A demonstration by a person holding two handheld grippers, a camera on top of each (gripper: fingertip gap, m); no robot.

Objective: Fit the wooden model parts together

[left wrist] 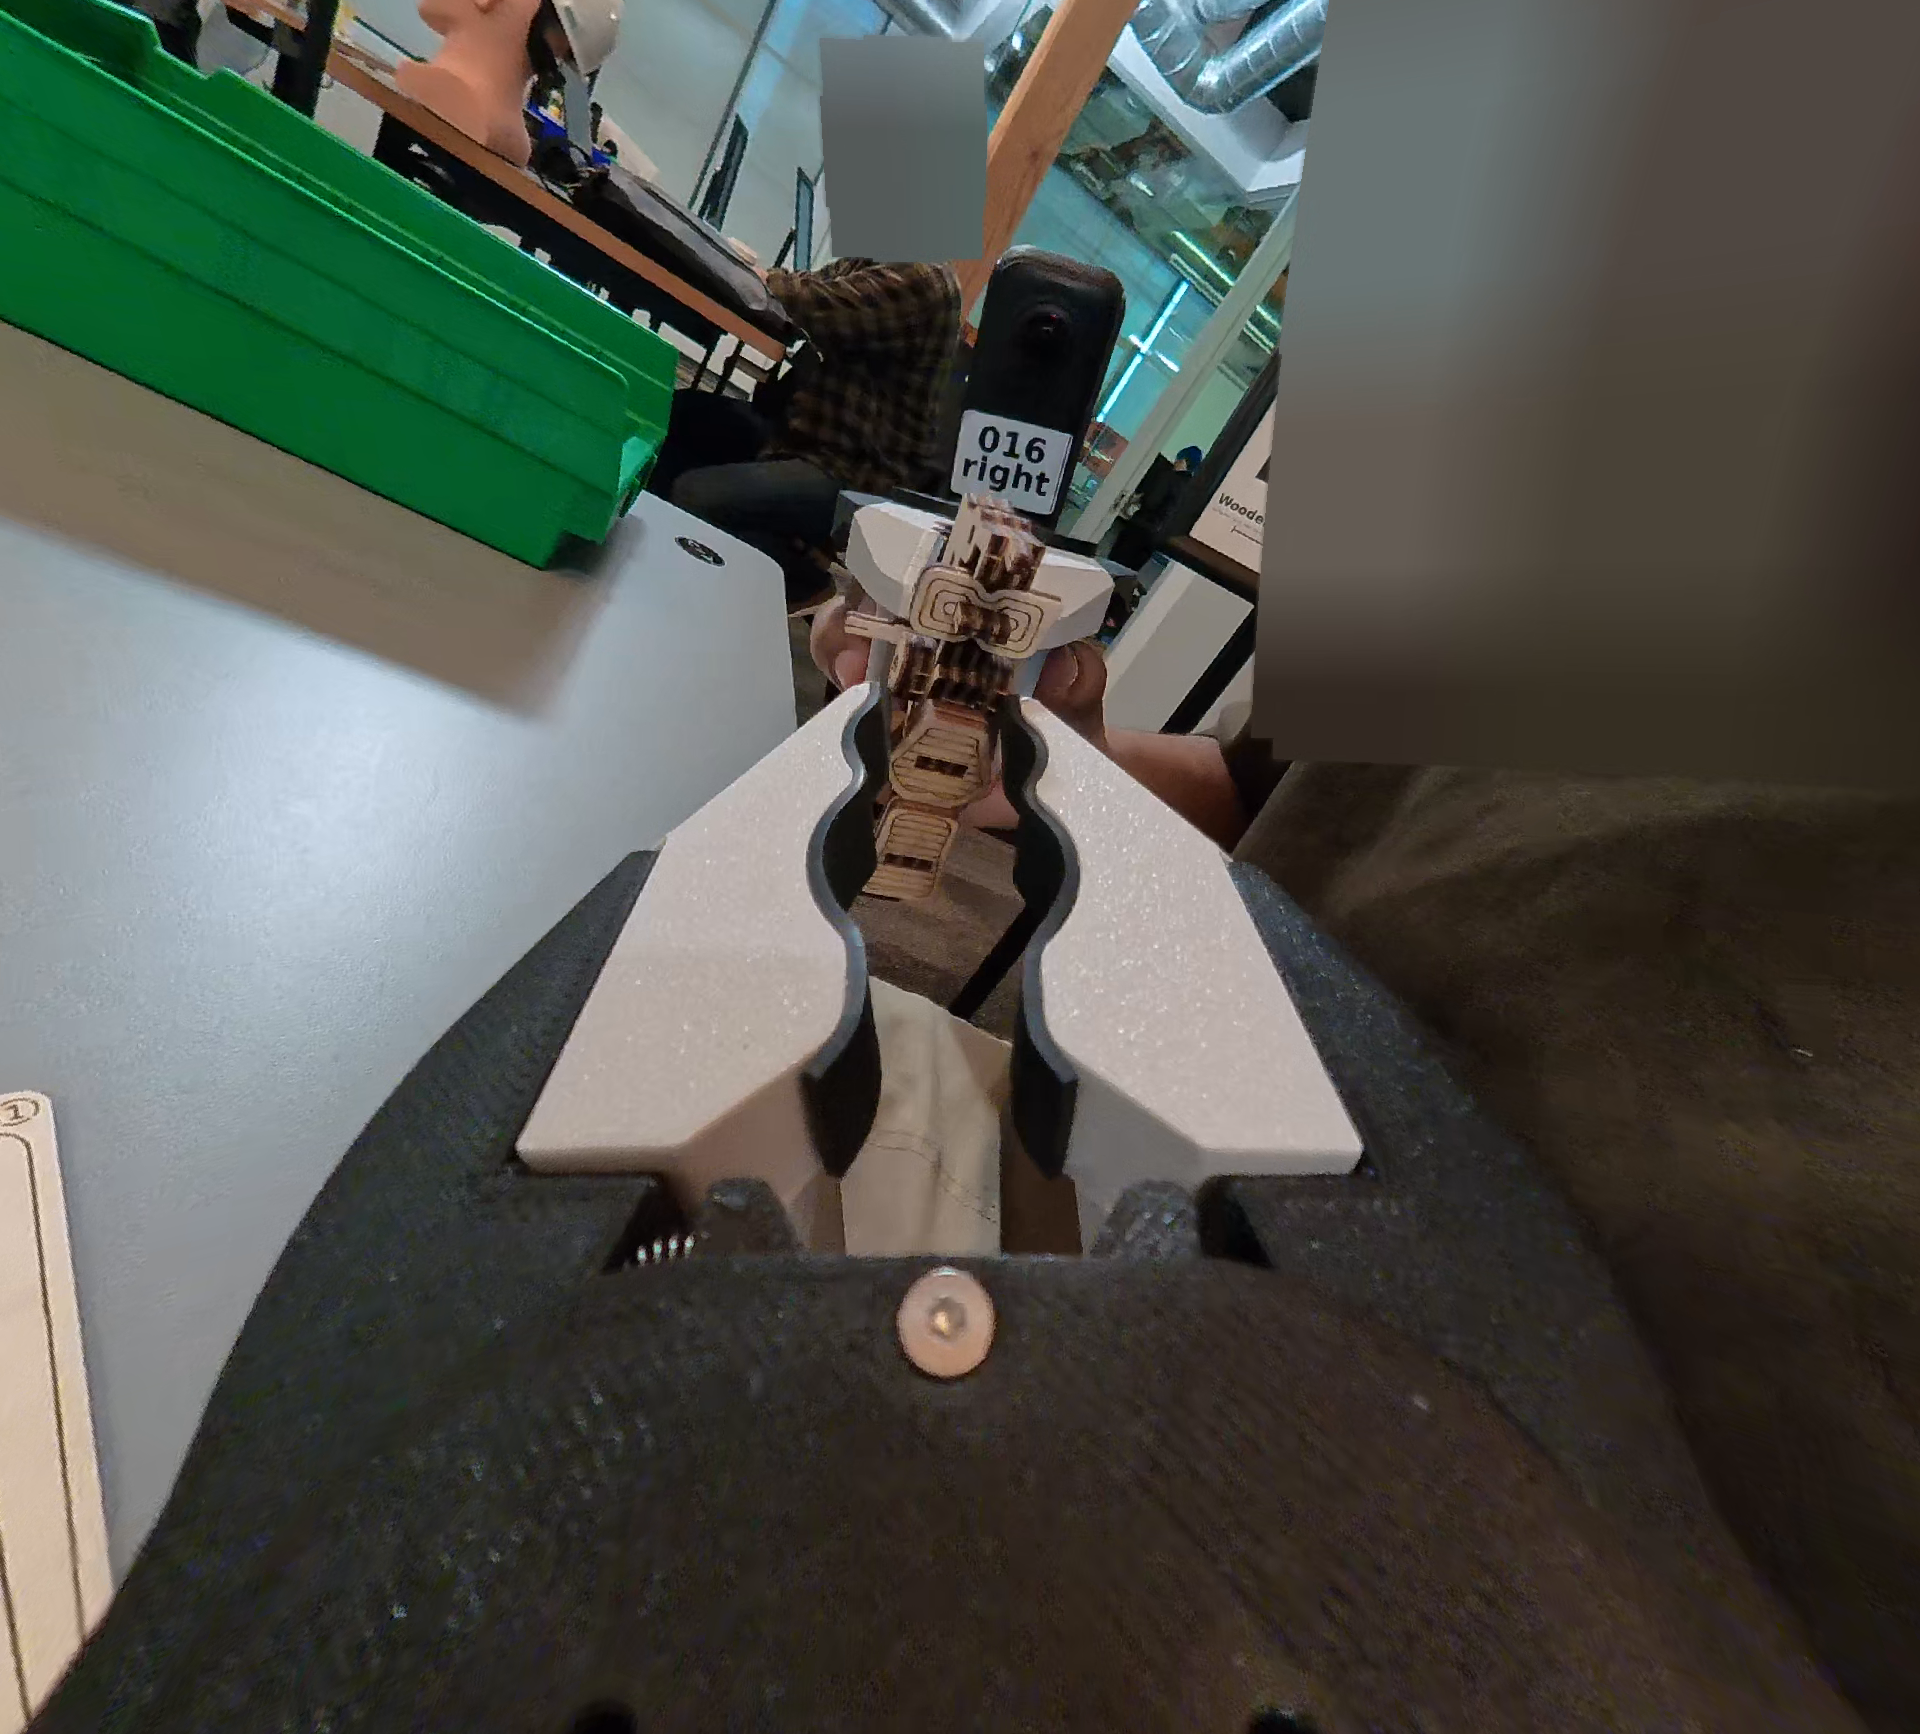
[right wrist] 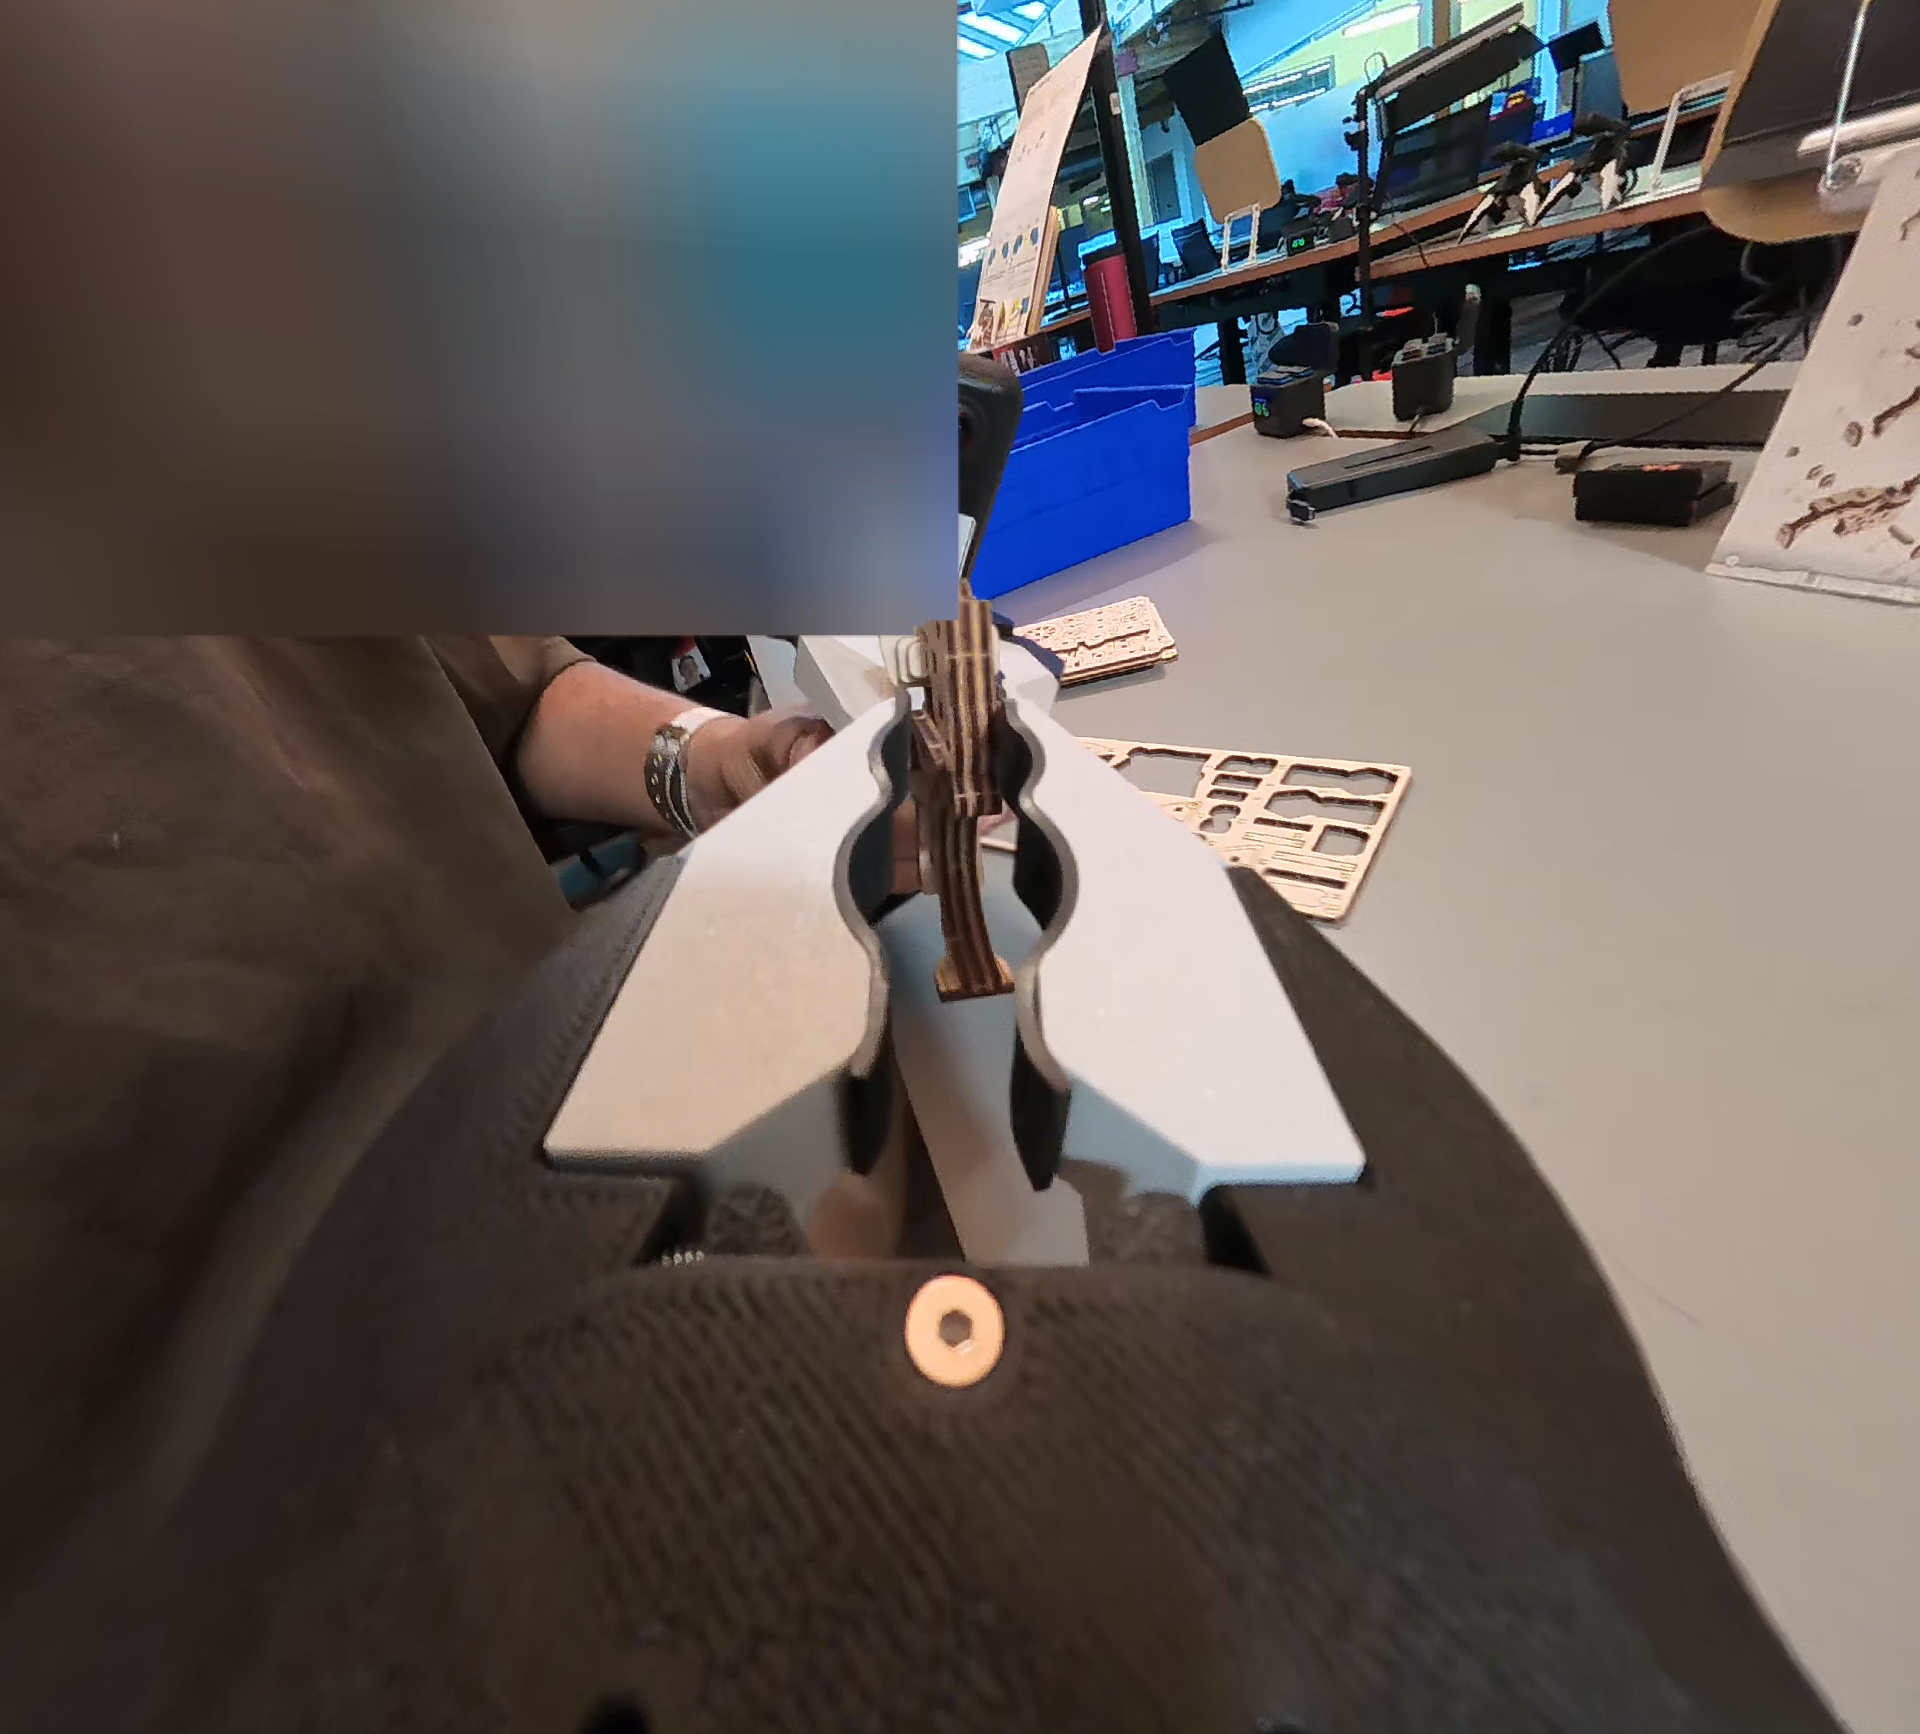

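Observation:
A small layered wooden model [left wrist: 930, 759] with engraved panels is held in the air between my two grippers, which face each other. In the left wrist view my left gripper [left wrist: 945, 708] is shut on the near end of the model at its fingertips. My right gripper [left wrist: 982, 588] grips the far end, with its camera above it. In the right wrist view my right gripper [right wrist: 961, 720] is shut on the wooden model [right wrist: 961, 853], whose lower end hangs between the fingers. A white finger [right wrist: 831, 676] of the left gripper shows just behind it.
The grey table [left wrist: 312, 801] bears stacked green bins [left wrist: 312, 261] and a paper sheet [left wrist: 42, 1372]. On the other side lie a cut-out wooden part sheet [right wrist: 1278, 811], a stack of part sheets [right wrist: 1107, 645], blue bins [right wrist: 1091, 458], black devices [right wrist: 1652, 489] and a tilted board [right wrist: 1839, 437]. A hand with a wristwatch [right wrist: 675, 775] shows at the left. Less than 4 cm separates the two grippers' tips.

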